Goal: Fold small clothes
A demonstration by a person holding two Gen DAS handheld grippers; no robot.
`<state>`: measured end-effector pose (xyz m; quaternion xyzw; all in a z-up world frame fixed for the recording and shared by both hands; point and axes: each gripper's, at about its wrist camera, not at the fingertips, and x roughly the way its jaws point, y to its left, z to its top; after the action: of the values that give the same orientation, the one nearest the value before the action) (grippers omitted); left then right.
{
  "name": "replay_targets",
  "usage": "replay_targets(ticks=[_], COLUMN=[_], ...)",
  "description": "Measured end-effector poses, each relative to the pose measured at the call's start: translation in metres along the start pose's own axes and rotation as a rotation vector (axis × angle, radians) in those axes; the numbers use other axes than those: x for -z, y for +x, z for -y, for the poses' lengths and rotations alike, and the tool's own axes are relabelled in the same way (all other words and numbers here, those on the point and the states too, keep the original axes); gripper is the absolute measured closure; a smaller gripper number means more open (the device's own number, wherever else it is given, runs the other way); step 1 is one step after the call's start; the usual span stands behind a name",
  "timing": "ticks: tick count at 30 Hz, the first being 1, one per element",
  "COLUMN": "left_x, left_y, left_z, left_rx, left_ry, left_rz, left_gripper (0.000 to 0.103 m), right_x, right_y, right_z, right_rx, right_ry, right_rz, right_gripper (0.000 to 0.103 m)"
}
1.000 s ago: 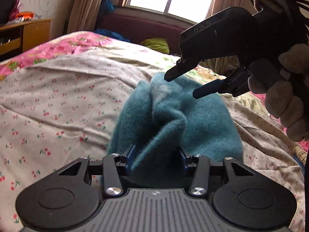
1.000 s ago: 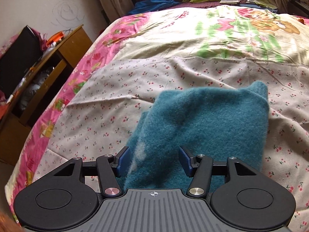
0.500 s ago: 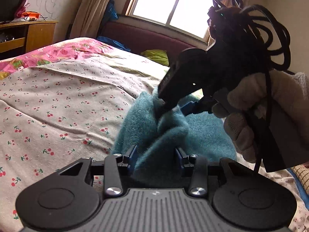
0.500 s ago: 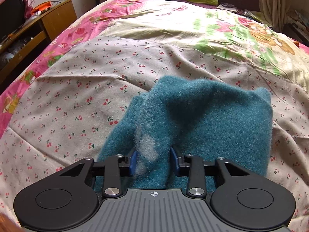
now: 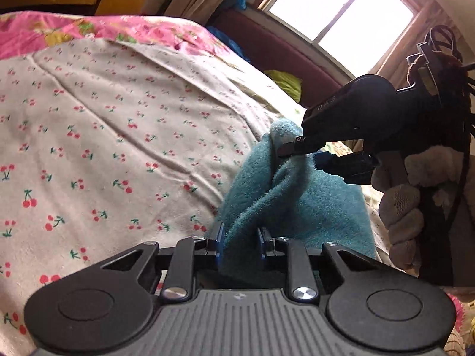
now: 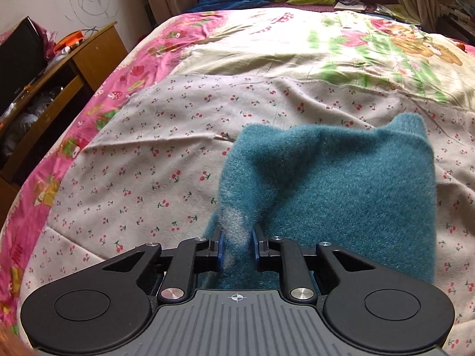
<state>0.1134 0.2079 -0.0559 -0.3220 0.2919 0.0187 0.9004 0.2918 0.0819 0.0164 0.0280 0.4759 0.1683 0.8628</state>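
A teal fleece cloth (image 6: 341,195) is lying on the cherry-print bedsheet (image 6: 142,184). Your left gripper (image 5: 240,240) and right gripper (image 6: 236,246) are each pinching a bunched fold of it.

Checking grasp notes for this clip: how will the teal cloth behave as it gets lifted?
Probably floppy: the teal cloth sags and creases between the left gripper and right gripper. Its fuzzy surface likely resists slipping. It seems light, bunching easily off the bedsheet.

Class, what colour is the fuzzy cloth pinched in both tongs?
Teal, with one pale worn patch; the cloth shows best in the right wrist view.
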Motion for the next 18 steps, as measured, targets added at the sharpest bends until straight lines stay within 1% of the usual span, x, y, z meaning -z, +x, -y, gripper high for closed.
replay_targets(ticks=[2, 3, 5, 6, 7, 8, 9, 10, 14, 16, 17, 18], left_x=[0.000, 0.000, 0.001, 0.001, 0.001, 0.000, 0.001, 0.001, 0.004, 0.004, 0.003, 0.003], left_y=[0.004, 0.007, 0.010, 0.011, 0.012, 0.012, 0.012, 0.012, 0.013, 0.015, 0.016, 0.017], left_z=[-0.003, -0.005, -0.009, -0.011, -0.014, -0.016, -0.017, -0.016, -0.007, -0.008, -0.010, -0.014], left_rx=[-0.022, -0.032, -0.053, -0.057, -0.059, -0.059, -0.062, -0.069, -0.113, -0.120, -0.119, -0.114], left_ry=[-0.013, -0.019, -0.032, -0.044, -0.057, -0.067, -0.071, -0.068, -0.014, -0.019, -0.028, -0.048], left_rz=[-0.013, -0.022, -0.031, -0.033, -0.034, -0.034, -0.034, -0.032, -0.017, -0.018, -0.021, -0.025], left_gripper=[0.068, 0.068, 0.066, 0.063, 0.060, 0.059, 0.057, 0.057, 0.057, 0.056, 0.055, 0.054], right_x=[0.002, 0.003, 0.005, 0.006, 0.007, 0.008, 0.010, 0.013, 0.025, 0.031, 0.036, 0.039], right_y=[0.010, 0.016, 0.023, 0.025, 0.026, 0.026, 0.025, 0.023, 0.023, 0.033, 0.040, 0.043], right_z=[-0.008, -0.014, -0.024, -0.028, -0.031, -0.035, -0.039, -0.043, -0.040, -0.046, -0.058, -0.066], right_rx=[0.012, 0.032, 0.051, 0.053, 0.043, 0.025, 0.026, 0.035, 0.008, 0.061, 0.118, 0.154], right_ry=[-0.008, -0.027, -0.063, -0.058, -0.054, -0.060, -0.067, -0.085, -0.150, -0.223, -0.307, -0.358], right_rz=[0.000, -0.002, -0.005, 0.001, 0.006, 0.010, 0.026, 0.042, 0.102, 0.116, 0.120, 0.119], right_gripper=[0.084, 0.083, 0.076, 0.067, 0.051, 0.041, 0.034, 0.034, 0.037, 0.039, 0.038, 0.036])
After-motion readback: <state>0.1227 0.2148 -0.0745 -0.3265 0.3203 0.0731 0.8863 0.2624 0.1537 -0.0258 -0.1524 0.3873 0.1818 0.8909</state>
